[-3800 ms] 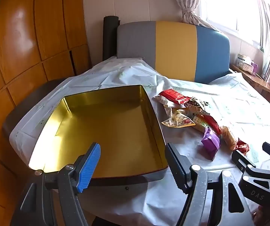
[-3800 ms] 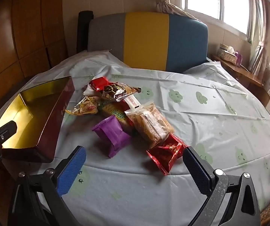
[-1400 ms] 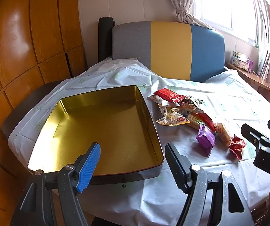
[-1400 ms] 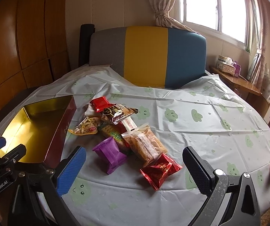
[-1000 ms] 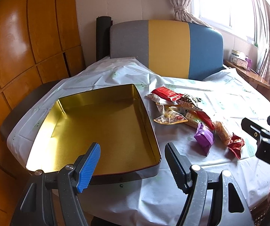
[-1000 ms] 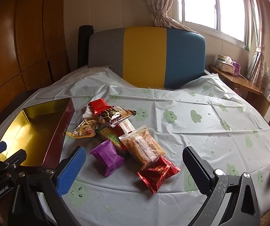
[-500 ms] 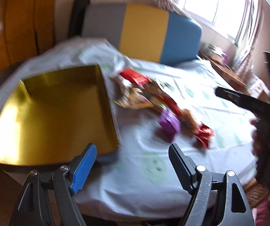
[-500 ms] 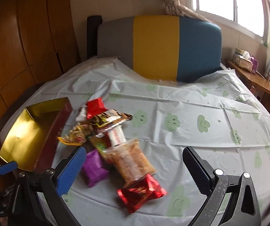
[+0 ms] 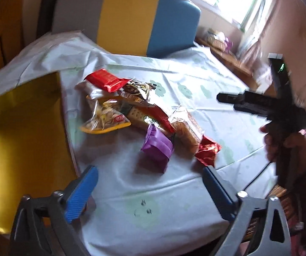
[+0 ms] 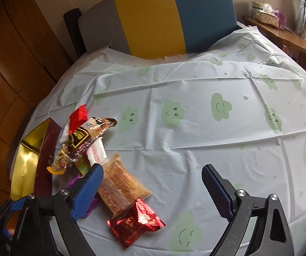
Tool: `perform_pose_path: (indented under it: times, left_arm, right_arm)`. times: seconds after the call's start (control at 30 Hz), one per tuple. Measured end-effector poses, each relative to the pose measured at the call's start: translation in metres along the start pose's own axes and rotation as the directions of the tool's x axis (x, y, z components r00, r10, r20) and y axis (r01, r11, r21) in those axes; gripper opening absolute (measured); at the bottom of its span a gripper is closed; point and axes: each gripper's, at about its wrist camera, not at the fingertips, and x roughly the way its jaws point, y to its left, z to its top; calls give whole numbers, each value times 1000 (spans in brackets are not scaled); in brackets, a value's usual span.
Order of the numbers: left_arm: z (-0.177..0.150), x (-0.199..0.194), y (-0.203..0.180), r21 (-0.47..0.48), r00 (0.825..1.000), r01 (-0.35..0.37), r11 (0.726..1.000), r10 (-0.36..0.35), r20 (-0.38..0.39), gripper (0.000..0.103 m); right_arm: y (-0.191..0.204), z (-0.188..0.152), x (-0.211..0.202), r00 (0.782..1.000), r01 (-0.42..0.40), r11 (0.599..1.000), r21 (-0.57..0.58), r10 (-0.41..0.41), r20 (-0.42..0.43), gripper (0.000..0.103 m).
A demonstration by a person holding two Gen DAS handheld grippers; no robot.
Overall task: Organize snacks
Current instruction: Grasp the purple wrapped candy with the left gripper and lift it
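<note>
Left tongs [image 9: 149,188] swung from tin [image 9: 22,128] toward snacks [image 9: 156,145]; both tongs agape.

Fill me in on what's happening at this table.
A person holds a two-finger gripper in each hand over a table with a pile of snack packets. Both the left gripper and the right gripper are open and hold nothing. The gold tin beside the pile looks empty in what shows. The purple packet lies ahead of the left gripper, and the shiny red packet lies nearest the right one. No snack has gone in yet.
</note>
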Motion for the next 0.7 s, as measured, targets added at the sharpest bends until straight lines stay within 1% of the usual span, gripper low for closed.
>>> perform_pose_path:
  times: [0.03, 0.07, 0.1, 0.13, 0.17, 0.2, 0.23, 0.3, 0.43, 0.53, 0.57, 0.6, 0.63, 0.67, 0.7]
  left_arm:
    - [3, 5, -5, 26, 1000, -13, 1000, 13, -14, 98]
    - [5, 8, -9, 40, 999, -30, 999, 31, -15, 93]
    - [8, 12, -13, 47, 999, -44, 998, 45, -10, 81]
    - [10, 18, -15, 49, 998, -55, 997, 56, -17, 76]
    - [12, 22, -16, 46, 997, -66, 997, 67, -27, 67]
    - [13, 28, -17, 39, 997, -74, 996, 75, -33, 65]
    - [15, 32, -18, 33, 997, -72, 997, 73, -37, 64]
    - [17, 43, -16, 5, 997, -62, 998, 62, -56, 60]
    - [19, 56, -13, -36, 995, -84, 996, 81, -62, 60]
    - [21, 63, -9, -68, 995, -76, 995, 72, -63, 60]
    - [22, 67, -9, -70, 995, -83, 994, 78, -68, 60]
    - [22, 73, -9, -69, 993, -91, 993, 85, -78, 56]
    - [20, 78, -9, -70, 993, -79, 994, 73, -89, 52]
    - [19, 80, -9, -82, 996, -33, 996, 26, -84, 42]
    - [18, 79, -8, -94, 997, -11, 995, 4, -74, 40]
  right_arm:
    - [0, 0, -1, 1000, -8, 1000, 2, 8, 4, 95]
    - [-1, 1, -1, 1000, -14, 1000, 5, 14, 4, 95]
    - [-1, 1, -2, 1000, -25, 1000, 14, 24, 3, 95]
    - [-2, 2, -2, 1000, -30, 999, 19, 30, 2, 95]
    - [-2, 2, -3, 999, -37, 999, 22, 37, 1, 95]
    - [-2, 2, -4, 999, -40, 999, 22, 40, 2, 95]
    - [-1, 3, -3, 999, -43, 999, 21, 43, 4, 95]
    - [0, 3, -5, 999, -50, 999, 16, 50, 8, 95]
    - [2, 3, -6, 998, -61, 998, 13, 61, 14, 95]
    - [2, 3, -5, 998, -64, 998, 13, 64, 8, 95]
    - [2, 3, -4, 998, -64, 998, 12, 64, 4, 95]
    - [3, 3, -3, 998, -62, 998, 7, 62, 0, 95]
    - [3, 2, -2, 998, -60, 998, 1, 60, -4, 95]
    - [4, 2, 0, 998, -59, 998, -7, 59, -12, 95]
    - [5, 2, 2, 998, -59, 998, -14, 59, -20, 95]
